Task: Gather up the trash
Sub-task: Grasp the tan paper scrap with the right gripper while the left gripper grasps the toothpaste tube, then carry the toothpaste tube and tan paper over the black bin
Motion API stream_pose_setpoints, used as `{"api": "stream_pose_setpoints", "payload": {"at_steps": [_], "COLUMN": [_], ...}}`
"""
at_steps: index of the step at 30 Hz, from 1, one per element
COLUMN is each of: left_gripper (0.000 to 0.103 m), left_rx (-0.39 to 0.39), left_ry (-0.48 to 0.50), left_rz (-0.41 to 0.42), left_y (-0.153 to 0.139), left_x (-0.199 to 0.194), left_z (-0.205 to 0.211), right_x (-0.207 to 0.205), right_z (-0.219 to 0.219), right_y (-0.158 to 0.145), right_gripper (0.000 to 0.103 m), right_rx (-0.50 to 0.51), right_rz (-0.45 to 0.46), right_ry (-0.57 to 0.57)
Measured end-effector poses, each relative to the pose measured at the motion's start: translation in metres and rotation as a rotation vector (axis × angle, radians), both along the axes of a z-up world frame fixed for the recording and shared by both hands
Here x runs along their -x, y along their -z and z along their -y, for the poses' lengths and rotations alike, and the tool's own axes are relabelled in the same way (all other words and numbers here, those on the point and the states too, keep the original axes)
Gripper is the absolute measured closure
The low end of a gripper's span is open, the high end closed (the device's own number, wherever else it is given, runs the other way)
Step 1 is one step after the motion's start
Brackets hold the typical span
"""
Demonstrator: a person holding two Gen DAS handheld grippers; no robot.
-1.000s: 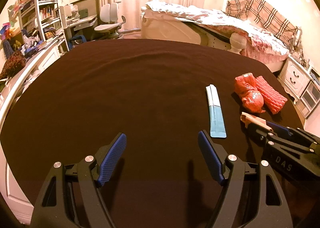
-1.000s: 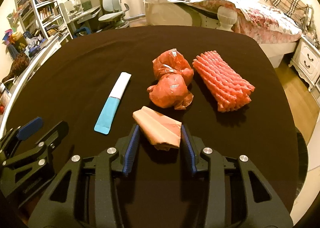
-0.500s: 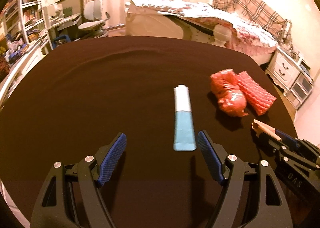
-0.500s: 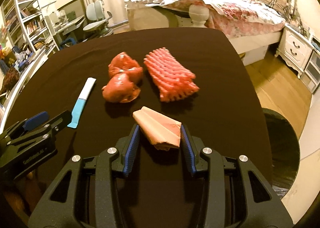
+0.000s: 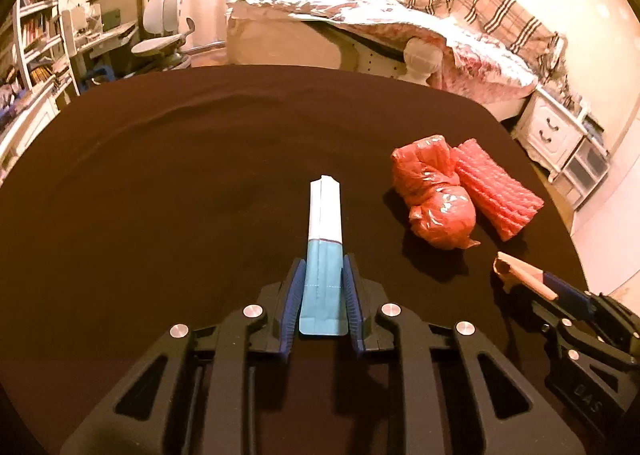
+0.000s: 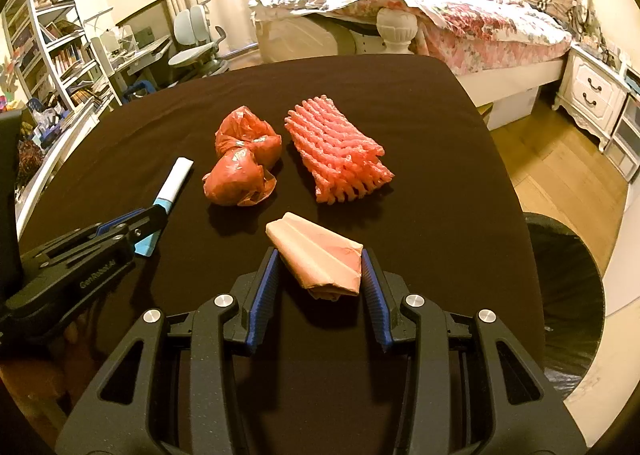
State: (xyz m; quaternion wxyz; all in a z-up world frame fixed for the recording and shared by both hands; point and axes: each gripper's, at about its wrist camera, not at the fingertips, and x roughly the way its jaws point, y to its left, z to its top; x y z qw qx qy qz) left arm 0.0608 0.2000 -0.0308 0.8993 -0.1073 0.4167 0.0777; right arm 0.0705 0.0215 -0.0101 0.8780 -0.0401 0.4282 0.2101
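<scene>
My left gripper [image 5: 323,269] is shut on the blue end of a long blue-and-white packet [image 5: 324,231] lying on the dark table; it also shows in the right wrist view [image 6: 170,191]. My right gripper [image 6: 319,261] is shut on a folded pink-tan paper wrapper [image 6: 320,259], also seen in the left wrist view [image 5: 520,273]. A crumpled red plastic bag [image 6: 242,173] and a red foam net sleeve [image 6: 338,149] lie on the table beyond both grippers.
A black-lined trash bin [image 6: 568,295] stands on the floor off the table's right edge. A bed [image 6: 440,23] and white nightstand [image 6: 592,91] are behind; shelves and a desk chair [image 6: 192,51] at left.
My left gripper moved right and forward over the blue-and-white packet and closed on its blue end. My right gripper kept the wrapper and swung toward the right side of the table.
</scene>
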Motion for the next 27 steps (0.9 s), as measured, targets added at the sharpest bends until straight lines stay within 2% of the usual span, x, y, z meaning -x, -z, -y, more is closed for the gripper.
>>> {"api": "stream_pose_setpoints", "payload": {"at_steps": [15,27], "left_gripper": [0.084,0.084], "left_rx": [0.043,0.047], "left_ry": [0.002,0.046], "left_rz": [0.037,0.054], "left_y": [-0.009,-0.014], "left_x": [0.024,0.041], "left_z": [0.002,0.031], "right_x": [0.012,0.031], "right_z": [0.007,0.035], "right_y": [-0.006,-0.014], "right_gripper": [0.063,0.063], "right_rx": [-0.006,-0.019], "right_rz": [0.017,0.032], "right_ry": [0.002,0.025]}}
